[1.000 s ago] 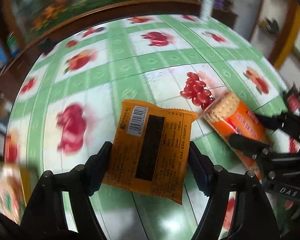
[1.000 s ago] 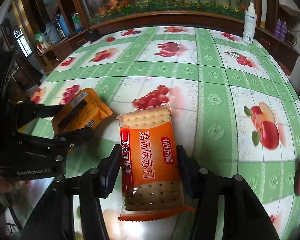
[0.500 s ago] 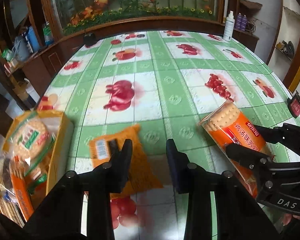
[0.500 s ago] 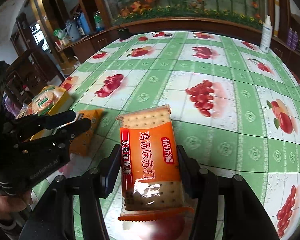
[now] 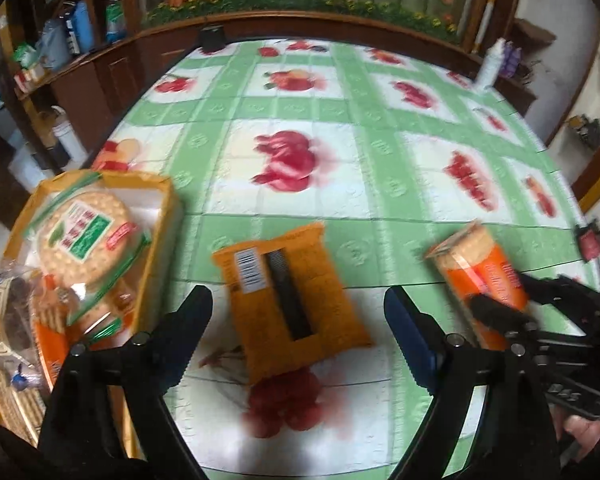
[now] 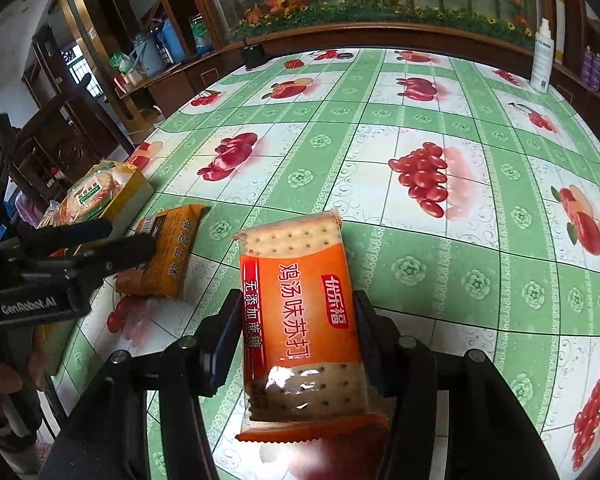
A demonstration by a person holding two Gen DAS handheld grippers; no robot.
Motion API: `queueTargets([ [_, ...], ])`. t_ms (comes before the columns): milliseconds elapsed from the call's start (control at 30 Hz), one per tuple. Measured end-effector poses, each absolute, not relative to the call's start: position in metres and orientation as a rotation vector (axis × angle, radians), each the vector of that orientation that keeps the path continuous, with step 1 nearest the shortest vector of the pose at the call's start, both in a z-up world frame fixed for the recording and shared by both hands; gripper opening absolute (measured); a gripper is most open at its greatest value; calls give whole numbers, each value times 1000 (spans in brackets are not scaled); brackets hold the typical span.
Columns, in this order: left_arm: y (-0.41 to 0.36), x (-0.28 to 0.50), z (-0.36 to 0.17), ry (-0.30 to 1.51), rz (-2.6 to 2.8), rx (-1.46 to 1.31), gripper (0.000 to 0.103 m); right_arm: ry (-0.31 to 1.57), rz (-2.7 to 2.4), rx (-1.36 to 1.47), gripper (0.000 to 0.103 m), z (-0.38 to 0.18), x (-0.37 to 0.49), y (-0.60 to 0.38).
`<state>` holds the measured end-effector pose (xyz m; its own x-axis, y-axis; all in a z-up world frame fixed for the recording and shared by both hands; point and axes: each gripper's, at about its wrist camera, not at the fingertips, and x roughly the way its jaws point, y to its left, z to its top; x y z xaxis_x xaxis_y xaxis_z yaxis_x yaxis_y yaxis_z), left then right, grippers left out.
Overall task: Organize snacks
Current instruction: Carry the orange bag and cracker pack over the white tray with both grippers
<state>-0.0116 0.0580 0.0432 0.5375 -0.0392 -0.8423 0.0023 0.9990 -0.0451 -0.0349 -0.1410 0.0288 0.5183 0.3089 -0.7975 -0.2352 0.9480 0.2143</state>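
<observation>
While I count packets: two outside the box
Left gripper [image 5: 298, 328]: jaws just opened, astride orange snack packet [image 5: 290, 300], not pressing
Right gripper [image 6: 296, 344]: clamping soda cracker pack [image 6: 300, 320]
Yellow box [image 5: 156, 240]: several biscuit packs, round-cracker pack [image 5: 82, 236] on top

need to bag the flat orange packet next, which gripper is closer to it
Left. The left gripper hangs open right over the flat orange packet; the right gripper, off to its side, grips the cracker pack.

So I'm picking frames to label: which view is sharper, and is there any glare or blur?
Left wrist view: motion-smeared throughout, the orange snack packet and tablecloth print soft. Right wrist view: crisp, the cracker pack text legible, with one glare patch on its clear lower wrap. Both views bend the table edge, fisheye style.
</observation>
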Motion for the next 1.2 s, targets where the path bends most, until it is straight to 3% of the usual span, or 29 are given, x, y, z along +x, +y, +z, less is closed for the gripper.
queueTargets([
  [467, 57, 1, 17, 1024, 86, -149, 97, 993, 308, -20, 54, 21, -38, -126],
  [567, 63, 6, 12, 1044, 86, -247, 98, 994, 286, -57, 63, 21, -37, -123],
  [633, 65, 6, 11, 1040, 99, -286, 98, 996, 274, -102, 64, 20, -34, -118],
  [800, 63, 7, 11, 1036, 115, -292, 99, 1006, 299, -111, 64, 12, -34, -116],
  [900, 63, 8, 11, 1036, 118, -306, 98, 1007, 309, -88, 57, 13, -33, -121],
  [1200, 65, 15, 12, 1056, 185, -395, 97, 1007, 327, -69, 57, 14, -31, -121],
])
